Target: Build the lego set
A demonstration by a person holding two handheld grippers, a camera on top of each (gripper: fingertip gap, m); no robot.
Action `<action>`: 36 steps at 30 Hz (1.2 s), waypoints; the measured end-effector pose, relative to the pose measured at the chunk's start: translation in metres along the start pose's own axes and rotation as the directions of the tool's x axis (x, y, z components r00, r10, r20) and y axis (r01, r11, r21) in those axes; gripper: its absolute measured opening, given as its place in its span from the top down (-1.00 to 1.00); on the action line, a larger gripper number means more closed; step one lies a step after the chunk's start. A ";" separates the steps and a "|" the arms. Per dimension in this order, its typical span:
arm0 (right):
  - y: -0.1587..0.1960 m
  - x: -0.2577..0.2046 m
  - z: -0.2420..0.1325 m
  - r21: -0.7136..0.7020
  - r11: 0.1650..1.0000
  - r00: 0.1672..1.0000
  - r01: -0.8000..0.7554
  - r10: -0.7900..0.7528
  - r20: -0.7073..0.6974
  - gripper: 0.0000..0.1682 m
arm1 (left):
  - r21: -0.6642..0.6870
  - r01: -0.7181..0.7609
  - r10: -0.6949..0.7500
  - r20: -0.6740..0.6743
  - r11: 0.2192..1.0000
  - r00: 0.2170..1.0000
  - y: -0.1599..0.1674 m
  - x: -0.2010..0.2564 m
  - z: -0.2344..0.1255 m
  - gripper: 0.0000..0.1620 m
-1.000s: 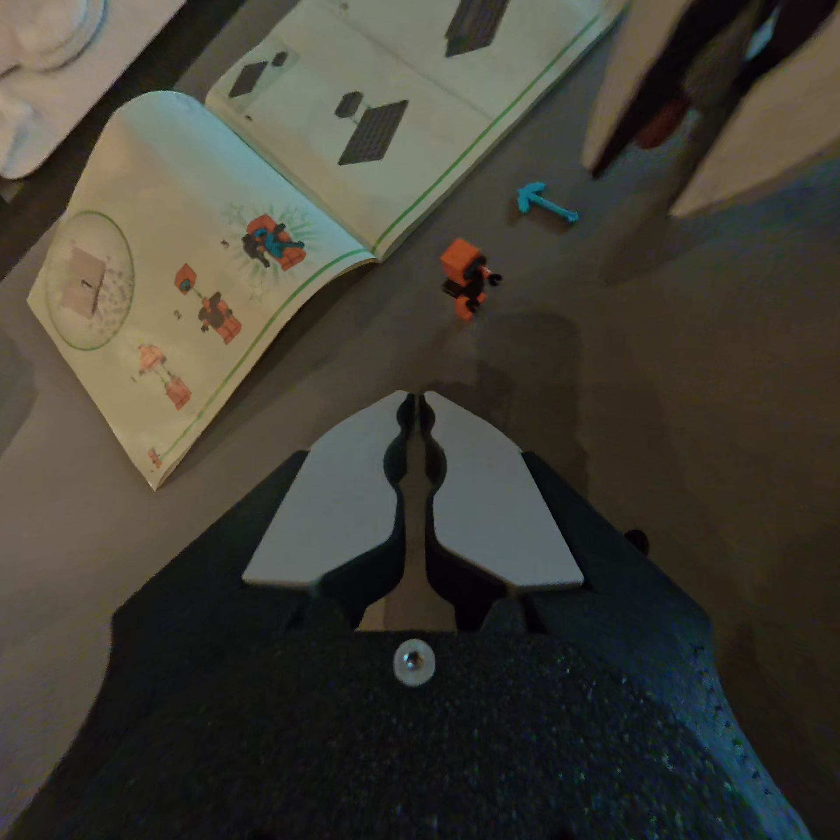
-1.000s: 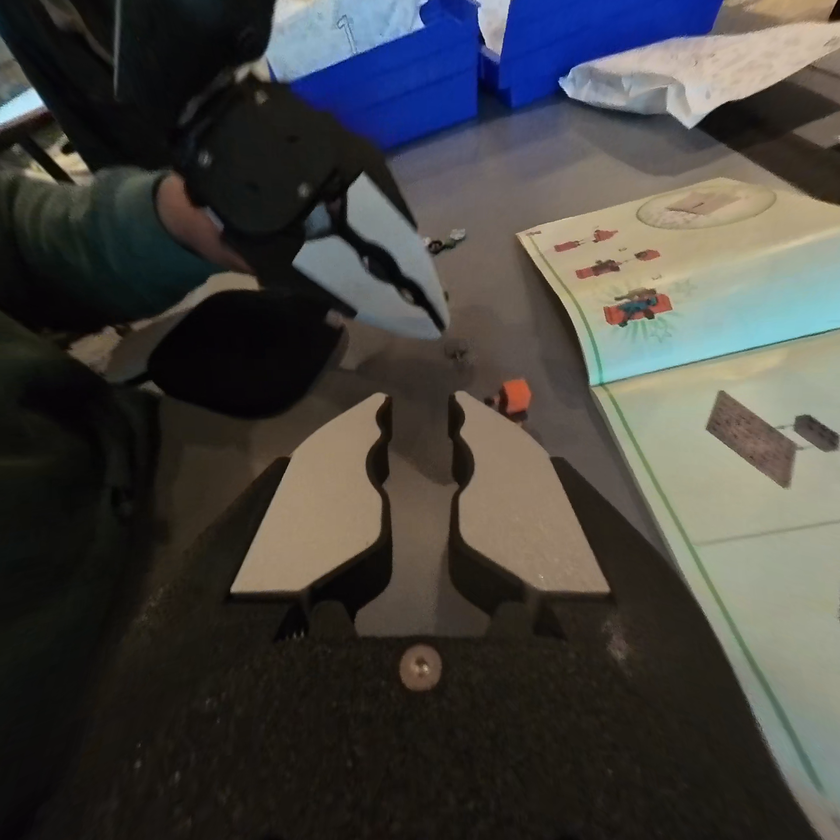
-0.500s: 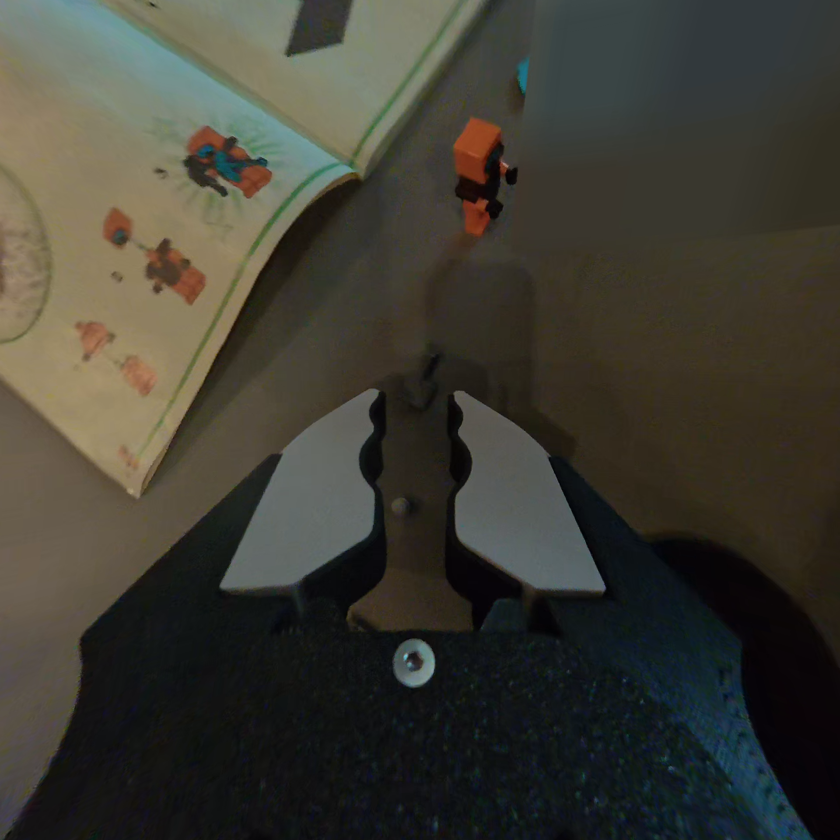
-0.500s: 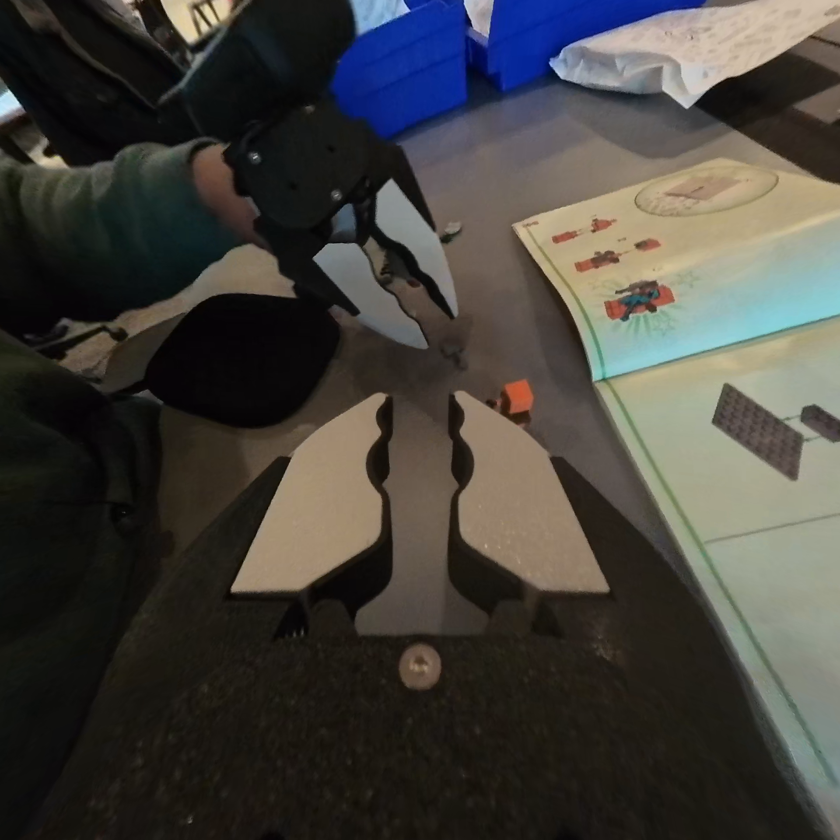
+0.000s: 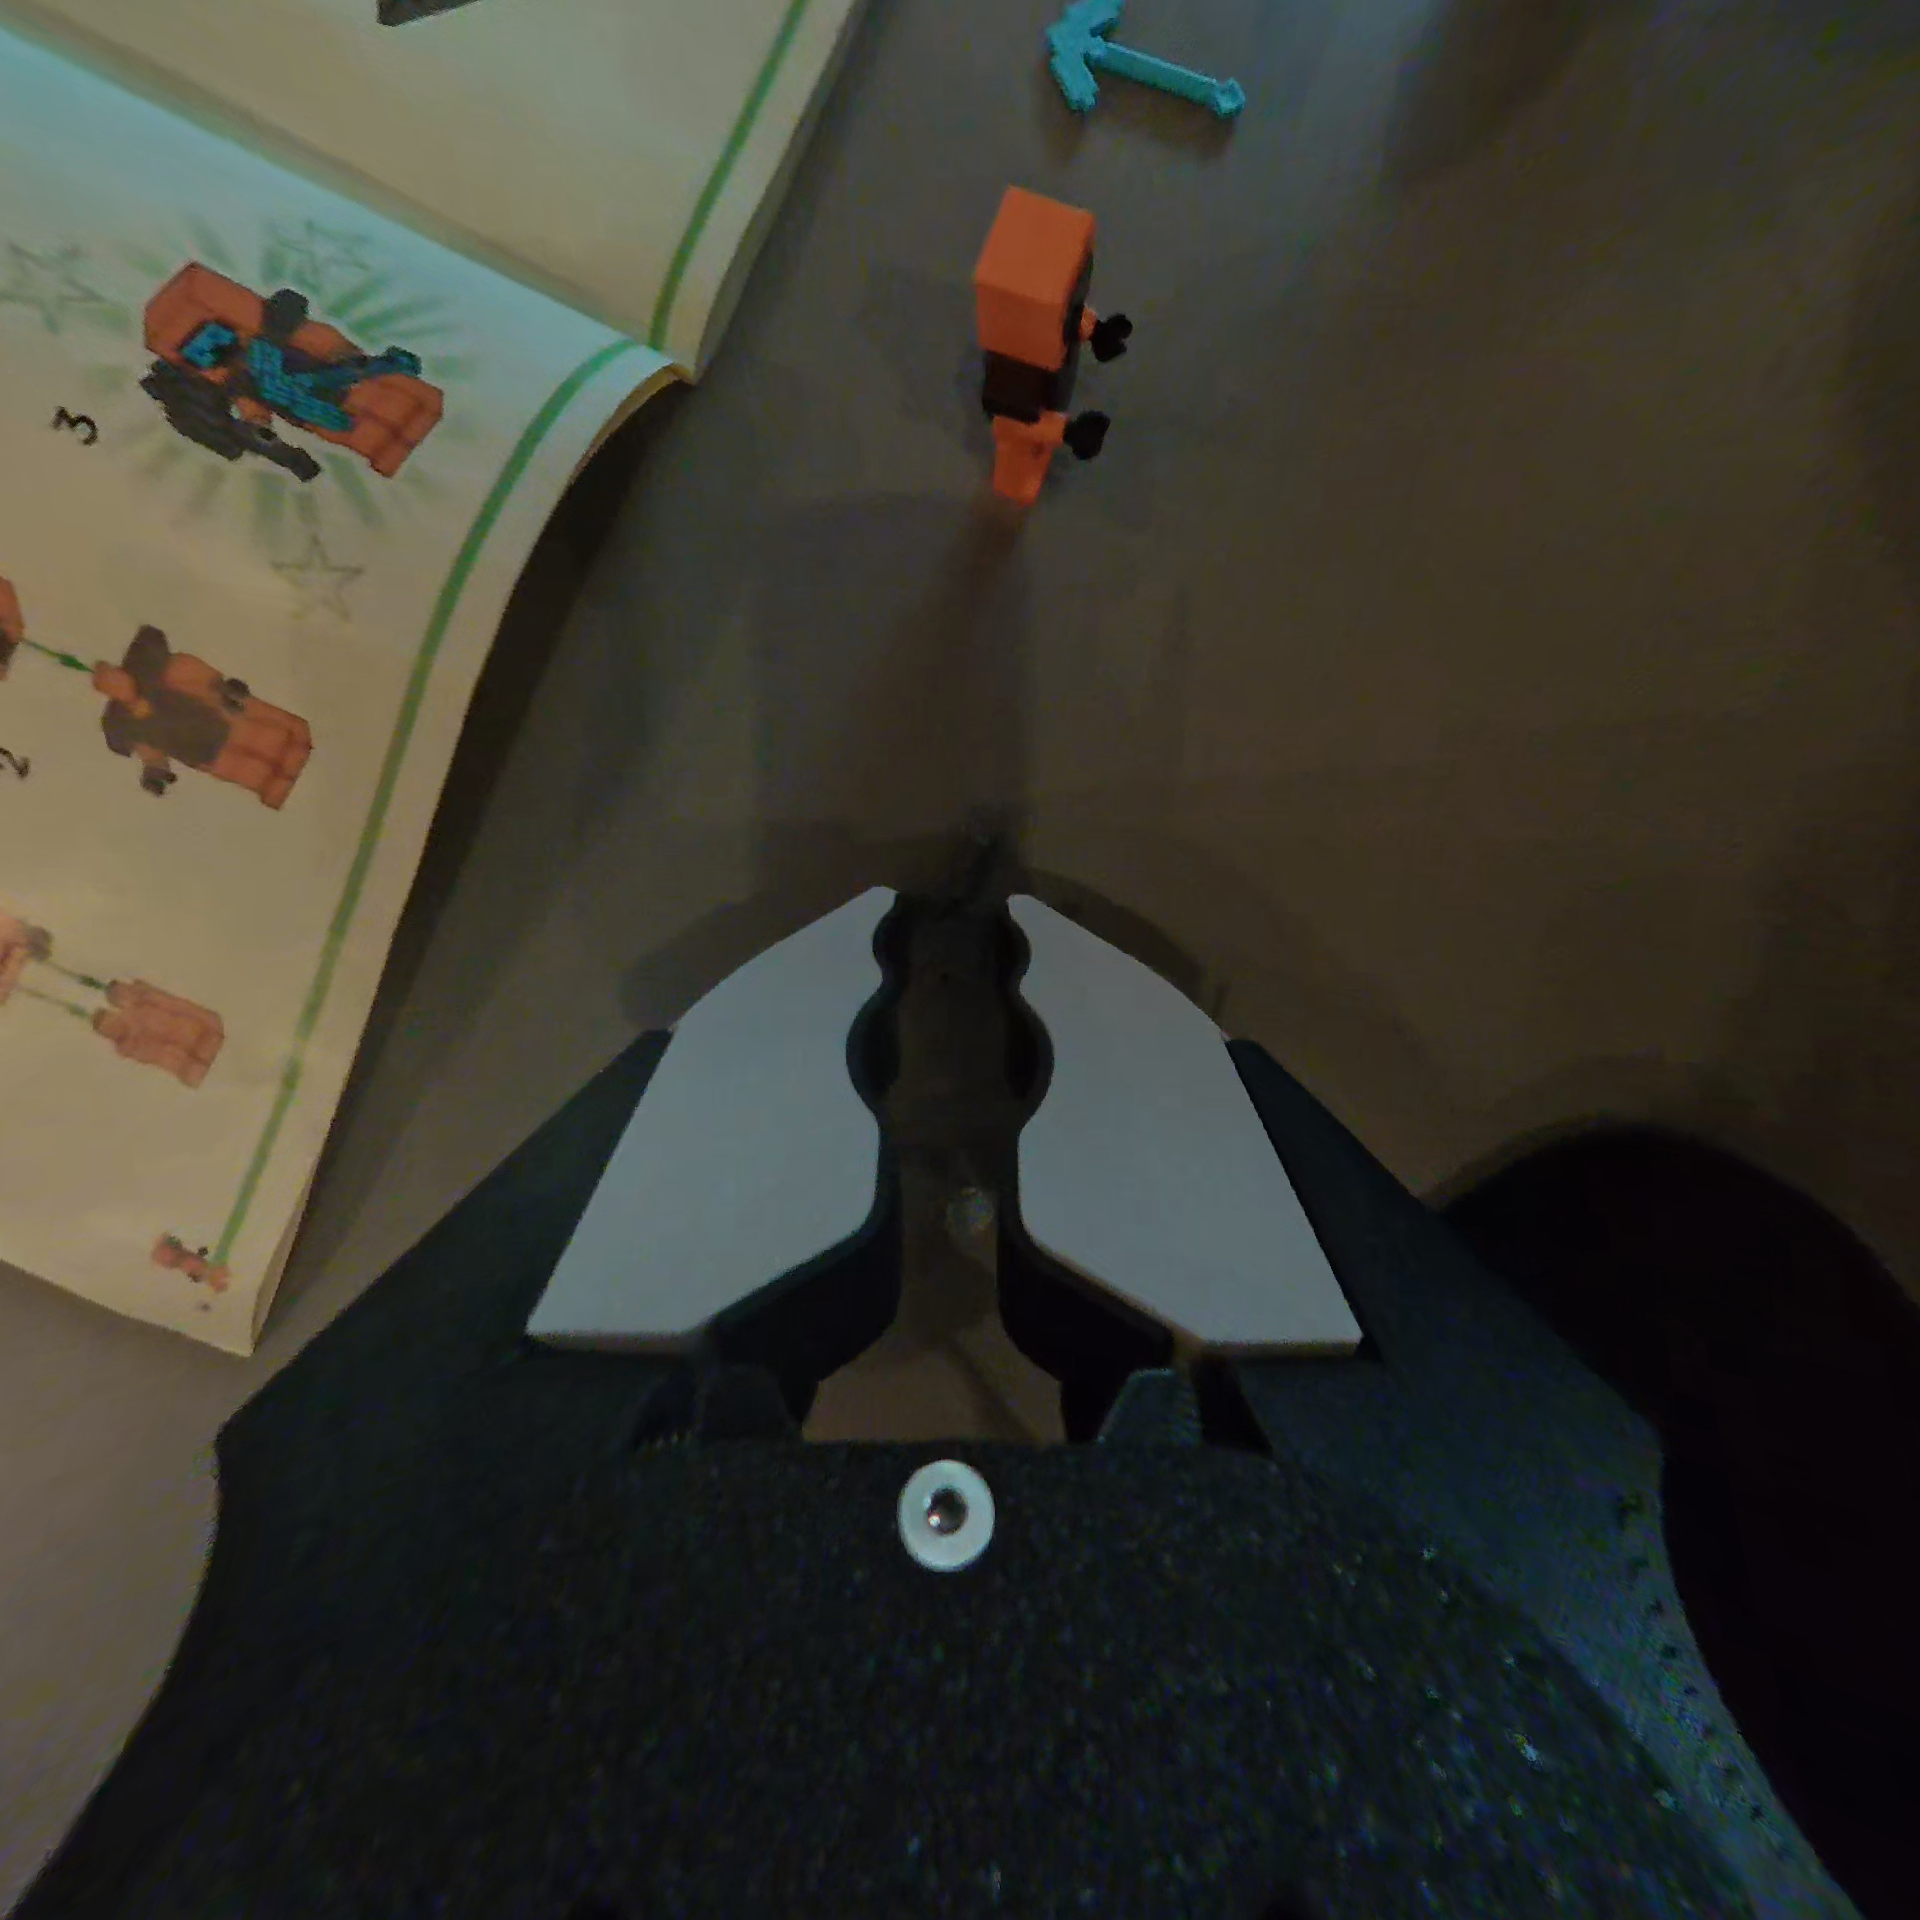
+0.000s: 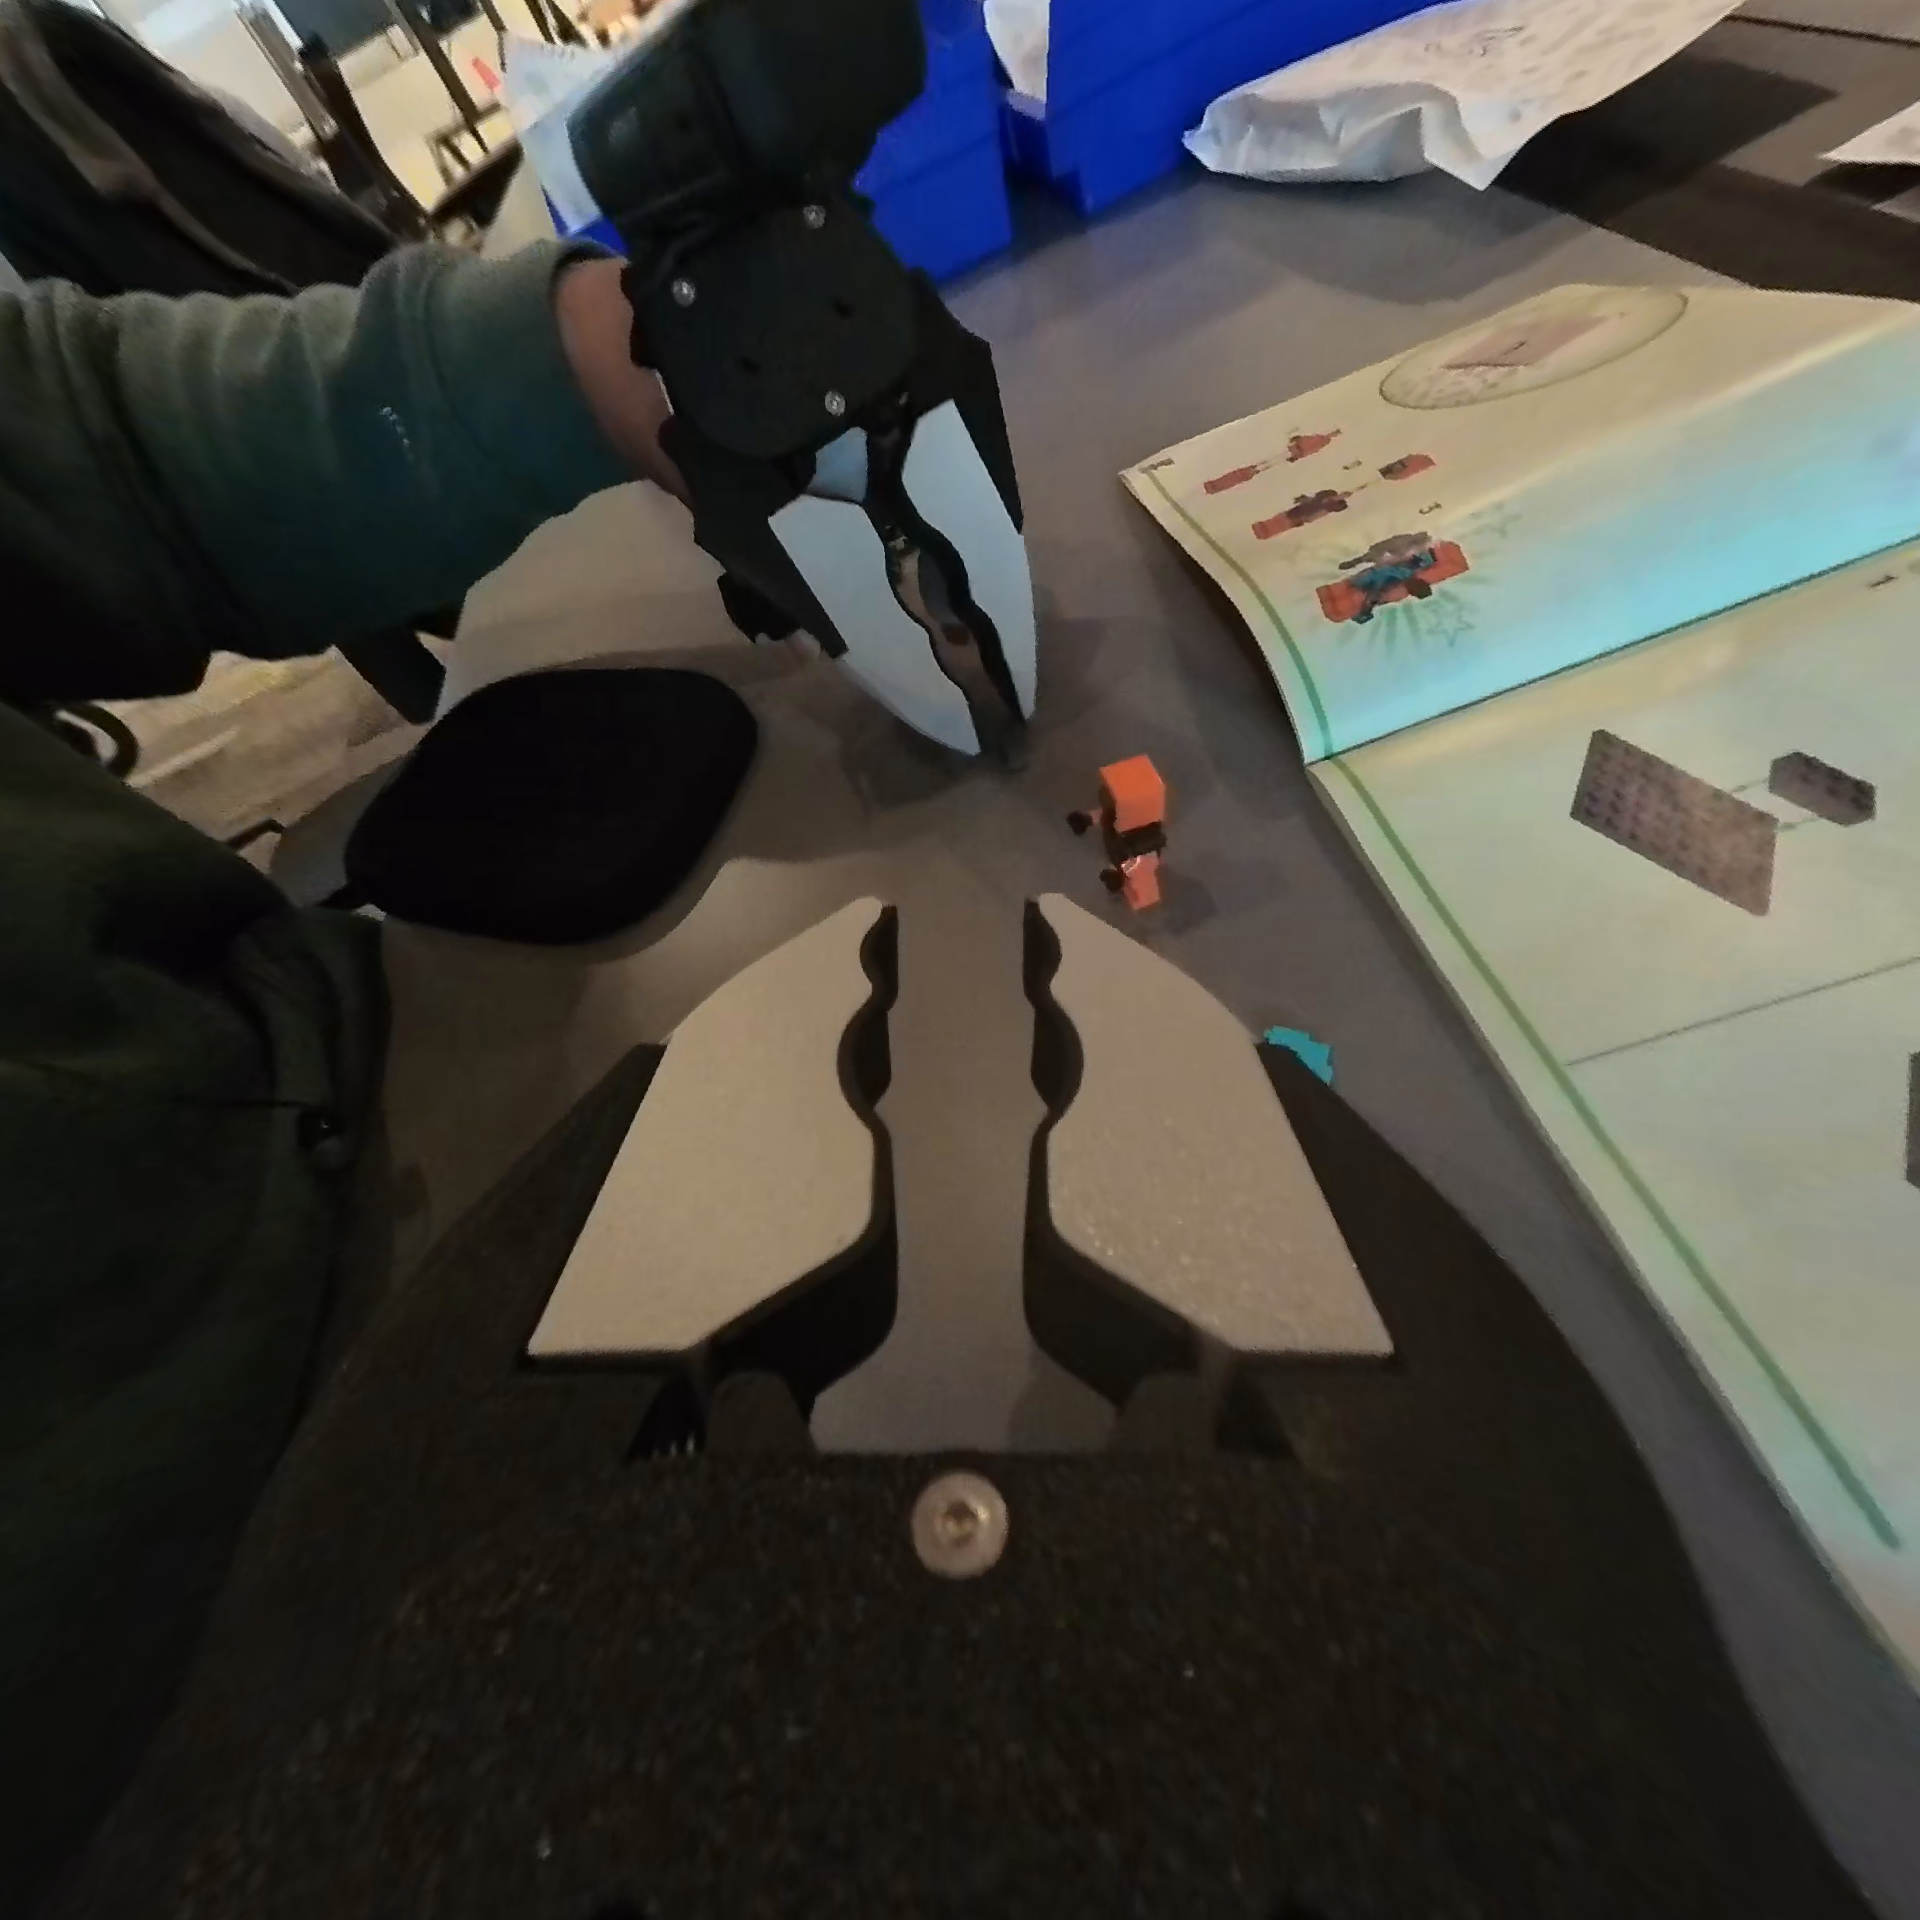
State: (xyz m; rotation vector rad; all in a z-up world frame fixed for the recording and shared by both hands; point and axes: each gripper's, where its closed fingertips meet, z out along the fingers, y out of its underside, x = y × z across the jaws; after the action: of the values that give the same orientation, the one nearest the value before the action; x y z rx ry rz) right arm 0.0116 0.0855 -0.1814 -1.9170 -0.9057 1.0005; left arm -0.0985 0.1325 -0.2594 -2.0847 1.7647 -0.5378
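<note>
Lego set work looks barely begun: orange blocky plastic minifigure (image 5: pixel 1034 343) lies assembled on the grey table (image 5: pixel 1455 675) while left gripper (image 5: pixel 951 899) pinches a small dark piece (image 5: pixel 977 868), right gripper (image 6: pixel 956 909) parted, empty.

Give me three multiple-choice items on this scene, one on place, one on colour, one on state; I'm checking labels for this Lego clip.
1. Where does the orange figure lie?
A. on the booklet
B. on the table beside the booklet
C. in a blue bin

2. What colour is the pickaxe?
A. turquoise
B. red
C. white

3. How is the right gripper?
A. shut on the figure
B. shut on the pickaxe
C. open and empty

Answers: 1 B, it lies on bare table just off the booklet edge. 2 A, it shows turquoise in the left wrist view. 3 C, table shows through the gap between its fingers.
</note>
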 end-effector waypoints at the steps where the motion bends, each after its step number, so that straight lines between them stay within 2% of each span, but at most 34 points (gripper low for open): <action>1: 0.000 0.000 0.001 0.001 1.000 1.000 -0.001 0.001 0.002 0.73 | -0.007 -0.011 0.011 0.005 1.000 1.000 0.001 0.000 0.000 0.81; 7: 0.001 -0.010 0.011 -0.019 1.000 0.999 0.010 -0.009 0.038 0.73 | 0.000 -0.095 0.095 0.050 0.995 0.994 -0.002 0.008 -0.003 0.82; 12: 0.000 -0.023 0.028 -0.055 0.998 0.996 0.021 -0.016 0.088 0.73 | 0.061 -0.221 0.214 0.096 0.973 0.972 -0.025 0.037 -0.021 0.82; 17: -0.009 -0.036 0.040 -0.052 0.997 0.985 -0.056 0.063 0.162 0.73 | 0.122 -0.329 0.309 0.156 0.937 0.938 -0.054 0.062 -0.044 0.82; 22: -0.016 -0.051 0.044 -0.071 0.983 0.949 -0.170 0.182 0.256 0.73 | 0.139 -0.402 0.375 0.186 0.905 0.908 -0.069 0.078 -0.053 0.82; 25: -0.014 -0.055 0.044 -0.100 0.976 0.941 -0.191 0.211 0.264 0.88 | 0.150 -0.429 0.397 0.199 0.891 0.896 -0.074 0.084 -0.055 0.82; 26: -0.013 -0.057 0.043 -0.104 0.975 0.940 -0.195 0.216 0.263 0.97 | 0.153 -0.431 0.400 0.198 0.889 0.895 -0.075 0.086 -0.056 0.82; 31: -0.014 -0.060 0.041 -0.053 0.982 0.951 -0.182 0.189 0.245 0.98 | 0.229 -0.399 0.363 0.184 0.888 0.913 -0.078 0.092 -0.061 0.81; 36: -0.021 -0.064 0.033 0.056 0.986 0.965 -0.154 0.138 0.222 0.99 | 0.400 -0.197 0.189 0.060 0.895 0.980 -0.079 0.098 -0.068 0.67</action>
State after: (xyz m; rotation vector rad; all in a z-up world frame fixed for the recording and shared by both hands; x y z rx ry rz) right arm -0.0501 0.0505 -0.1560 -1.8585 -0.8447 1.3348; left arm -0.0508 0.0463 -0.1553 -1.6068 1.6556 -0.7483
